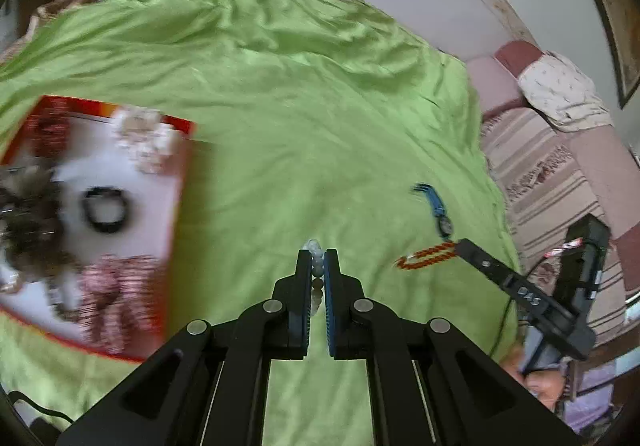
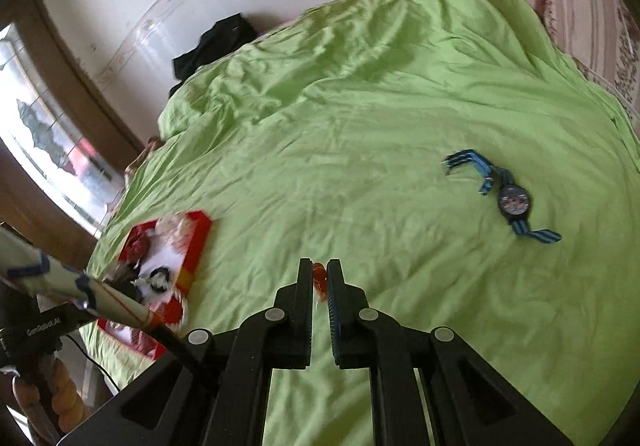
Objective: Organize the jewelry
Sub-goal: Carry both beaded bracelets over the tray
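Note:
My left gripper is shut on a pale bead bracelet above the green bedspread. To its left lies a red-rimmed box with a white floor, holding a black ring-shaped bracelet and several other pieces. My right gripper is shut on an orange-red bead bracelet; in the left wrist view that bracelet trails on the sheet from the right gripper's tip. A blue-strapped watch lies on the sheet right of the right gripper and also shows in the left wrist view.
The green bedspread covers the bed. A black garment lies at its far edge by the white wall. Striped pinkish bedding and a pillow sit to the right. A window is at the left.

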Motion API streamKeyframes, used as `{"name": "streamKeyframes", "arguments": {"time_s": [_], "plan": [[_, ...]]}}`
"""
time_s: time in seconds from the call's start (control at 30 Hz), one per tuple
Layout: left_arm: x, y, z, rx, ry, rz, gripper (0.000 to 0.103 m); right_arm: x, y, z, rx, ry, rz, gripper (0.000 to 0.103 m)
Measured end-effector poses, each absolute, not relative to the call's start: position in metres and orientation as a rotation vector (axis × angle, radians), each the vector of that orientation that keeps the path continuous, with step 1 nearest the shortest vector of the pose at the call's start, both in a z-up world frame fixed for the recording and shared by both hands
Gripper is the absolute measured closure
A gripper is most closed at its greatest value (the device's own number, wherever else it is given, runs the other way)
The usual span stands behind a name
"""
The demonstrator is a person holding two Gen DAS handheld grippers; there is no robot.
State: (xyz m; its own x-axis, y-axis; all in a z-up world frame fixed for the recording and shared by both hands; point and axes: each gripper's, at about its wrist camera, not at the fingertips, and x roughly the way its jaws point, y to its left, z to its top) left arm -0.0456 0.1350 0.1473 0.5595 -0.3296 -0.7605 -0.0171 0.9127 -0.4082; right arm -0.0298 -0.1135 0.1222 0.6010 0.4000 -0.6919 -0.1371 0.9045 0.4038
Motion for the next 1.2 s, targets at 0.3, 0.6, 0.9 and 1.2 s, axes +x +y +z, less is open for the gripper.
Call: {"name": "streamKeyframes", "arguments": {"time_s": [0.3,0.6,0.9,1.2], "plan": [[-0.069,0.223,0.153,-0.415,0.94,-0.047,0.098,-0.04,-0.041,0.132,0.213,0.898,0.417,0.095],[-0.033,0.292,0.148,-0.423,0.978,0.015,0.098,-0.031,0.032,0.14,0.142,0.914,0.524,0.095],[0.033,0.329,0.119,-0.366,1.044,0.043,0.098,0.008,0.114,0.133,0.109,0.951,0.612,0.095],[0.071,0.351,0.077,-0.43,1.117,0.055,0.098,0.052,0.169,0.102,0.056,1.014,0.615,0.095]]}}
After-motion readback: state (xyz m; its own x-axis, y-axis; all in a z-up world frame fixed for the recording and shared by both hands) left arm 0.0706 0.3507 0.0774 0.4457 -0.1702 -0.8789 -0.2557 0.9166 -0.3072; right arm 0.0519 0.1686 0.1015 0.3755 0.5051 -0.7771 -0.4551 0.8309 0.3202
